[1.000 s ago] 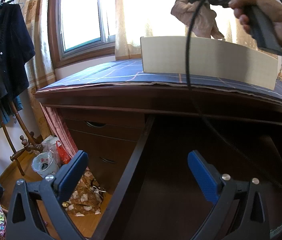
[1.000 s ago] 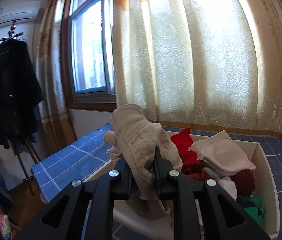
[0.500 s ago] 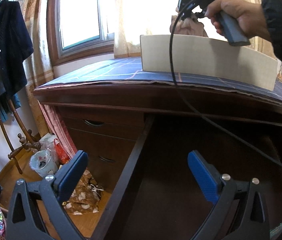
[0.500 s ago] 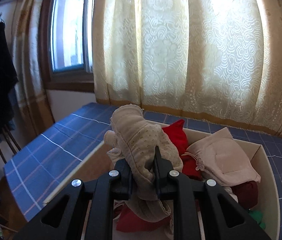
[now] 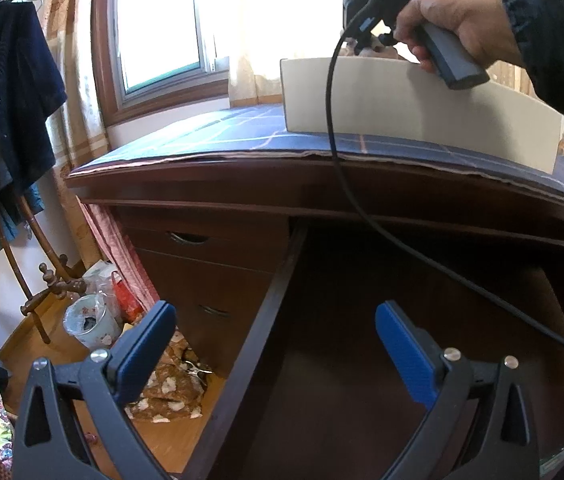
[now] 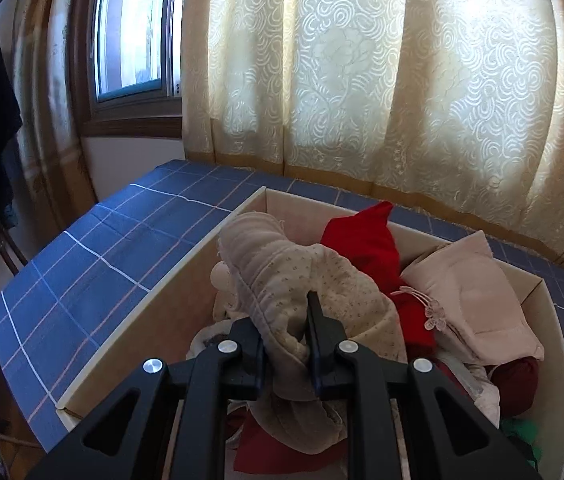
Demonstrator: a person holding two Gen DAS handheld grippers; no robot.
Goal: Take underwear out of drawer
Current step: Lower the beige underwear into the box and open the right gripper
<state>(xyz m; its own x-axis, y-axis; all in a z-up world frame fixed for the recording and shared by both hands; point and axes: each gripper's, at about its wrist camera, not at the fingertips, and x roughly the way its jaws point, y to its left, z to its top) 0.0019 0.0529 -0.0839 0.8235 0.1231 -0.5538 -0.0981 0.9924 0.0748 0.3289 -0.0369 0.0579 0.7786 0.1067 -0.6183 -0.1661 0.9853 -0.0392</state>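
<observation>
Right hand-held gripper clamps beige underwear, its lower folds hidden behind the fingers.

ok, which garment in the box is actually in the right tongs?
The beige dotted underwear, pinched between the right tongs above the white box. The red piece and the pale pink one lie loose in the box, ungripped.

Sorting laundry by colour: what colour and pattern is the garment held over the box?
Beige with small dots; the underwear shows best in the right wrist view.
</observation>
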